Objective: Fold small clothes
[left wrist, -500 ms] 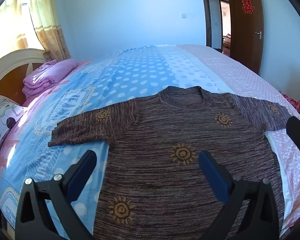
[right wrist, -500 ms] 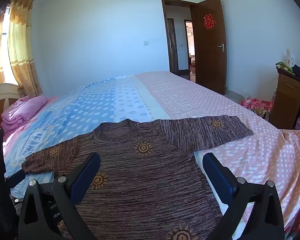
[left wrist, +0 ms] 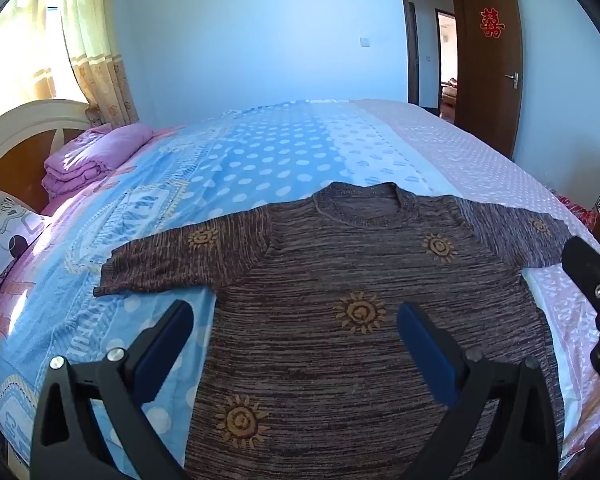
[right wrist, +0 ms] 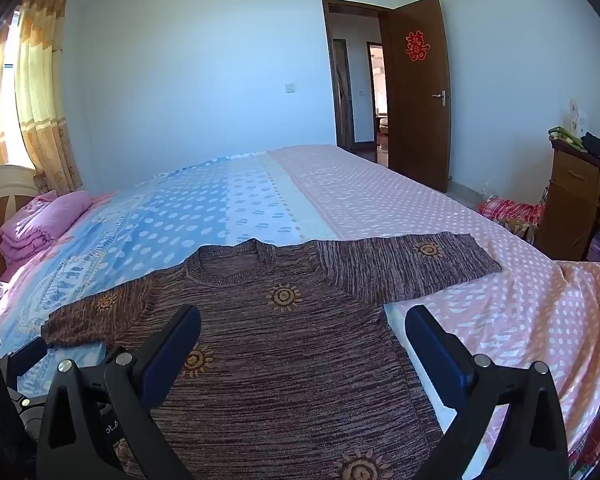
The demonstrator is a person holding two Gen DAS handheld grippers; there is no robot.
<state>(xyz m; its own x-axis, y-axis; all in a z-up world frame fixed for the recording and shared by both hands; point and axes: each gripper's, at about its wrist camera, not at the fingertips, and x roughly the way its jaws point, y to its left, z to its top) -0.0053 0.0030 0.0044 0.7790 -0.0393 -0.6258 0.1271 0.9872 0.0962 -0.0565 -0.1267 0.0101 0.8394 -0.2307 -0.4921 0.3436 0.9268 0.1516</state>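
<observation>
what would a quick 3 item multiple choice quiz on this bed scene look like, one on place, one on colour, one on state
1. Where does the folded pink blanket lie?
A. by the headboard
B. on the sweater
C. by the door

2. What colour are the sun motifs on the sweater?
A. green
B. orange
C. white

3. How do the left gripper and right gripper stand?
A. both shut on the sweater
B. one shut on a sleeve
C. both open, holding nothing

Answers: 1 A, it sits at the bed's head end; 2 B, orange suns on brown knit; 3 C, the jaws stand wide above flat cloth.
</observation>
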